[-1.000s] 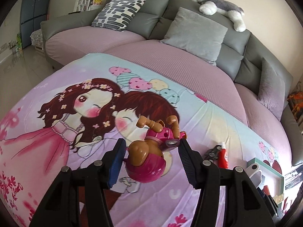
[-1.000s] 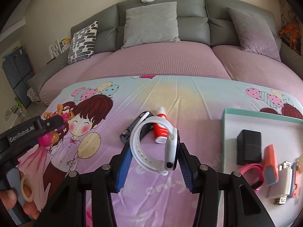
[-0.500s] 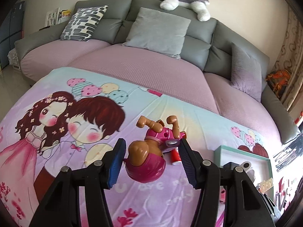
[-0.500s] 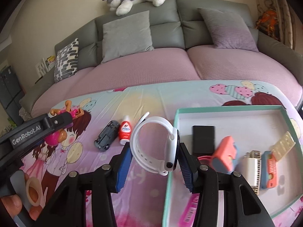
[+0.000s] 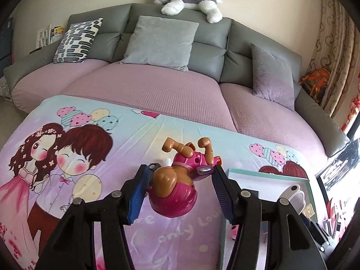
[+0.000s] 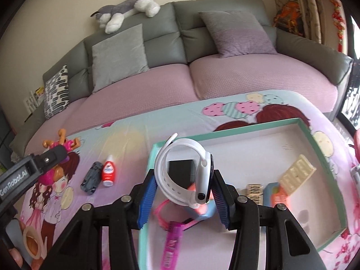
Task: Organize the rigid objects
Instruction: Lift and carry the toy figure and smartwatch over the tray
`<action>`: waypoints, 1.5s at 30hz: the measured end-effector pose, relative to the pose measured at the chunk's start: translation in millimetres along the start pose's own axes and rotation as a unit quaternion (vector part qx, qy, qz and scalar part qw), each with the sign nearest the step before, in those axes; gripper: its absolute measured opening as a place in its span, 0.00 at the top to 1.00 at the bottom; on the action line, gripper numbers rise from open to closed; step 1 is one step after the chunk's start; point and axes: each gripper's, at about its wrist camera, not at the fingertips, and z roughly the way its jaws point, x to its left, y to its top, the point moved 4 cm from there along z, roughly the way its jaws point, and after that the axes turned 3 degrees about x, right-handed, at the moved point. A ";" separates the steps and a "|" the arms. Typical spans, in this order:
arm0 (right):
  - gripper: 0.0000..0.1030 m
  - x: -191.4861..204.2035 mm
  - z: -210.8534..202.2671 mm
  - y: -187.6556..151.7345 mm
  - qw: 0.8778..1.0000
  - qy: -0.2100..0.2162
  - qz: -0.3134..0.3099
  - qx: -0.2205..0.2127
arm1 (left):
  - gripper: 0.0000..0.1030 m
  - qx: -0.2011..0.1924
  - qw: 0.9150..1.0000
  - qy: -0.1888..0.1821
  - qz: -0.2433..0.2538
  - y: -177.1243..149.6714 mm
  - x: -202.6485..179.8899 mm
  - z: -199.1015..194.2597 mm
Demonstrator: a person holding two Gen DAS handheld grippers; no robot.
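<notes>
Currently left gripper pinches a pink-helmeted brown plastic toy pup above the cartoon-print sheet. Right gripper clamps a white smartwatch over the teal-rimmed white tray; releasing here likely drops it on the black box.

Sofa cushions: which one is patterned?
The cushion at the sofa's far left end: white with dark dashes. The middle cushion is plain grey, the right one grey-lilac.
</notes>
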 end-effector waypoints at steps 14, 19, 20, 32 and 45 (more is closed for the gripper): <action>0.50 -74.0 -5.5 7.0 0.996 -0.079 0.051 0.002 | 0.43 0.026 0.995 -0.075 0.054 -27.2 -89.8 14.2; 0.50 -99.9 -7.2 7.0 0.992 -0.093 0.081 0.007 | 0.43 0.034 0.993 -0.087 0.076 -36.9 -110.8 17.2; 0.50 -103.4 -7.1 6.9 0.992 -0.096 0.084 0.008 | 0.43 0.035 0.992 -0.088 0.081 -38.7 -114.7 18.0; 0.50 -118.6 -4.7 3.9 0.990 -0.107 0.082 0.027 | 0.43 0.063 0.987 -0.097 0.112 -54.7 -143.3 30.8; 0.50 -120.9 0.7 0.7 0.989 -0.116 0.075 0.042 | 0.42 0.084 0.985 -0.094 0.117 -61.6 -146.3 41.6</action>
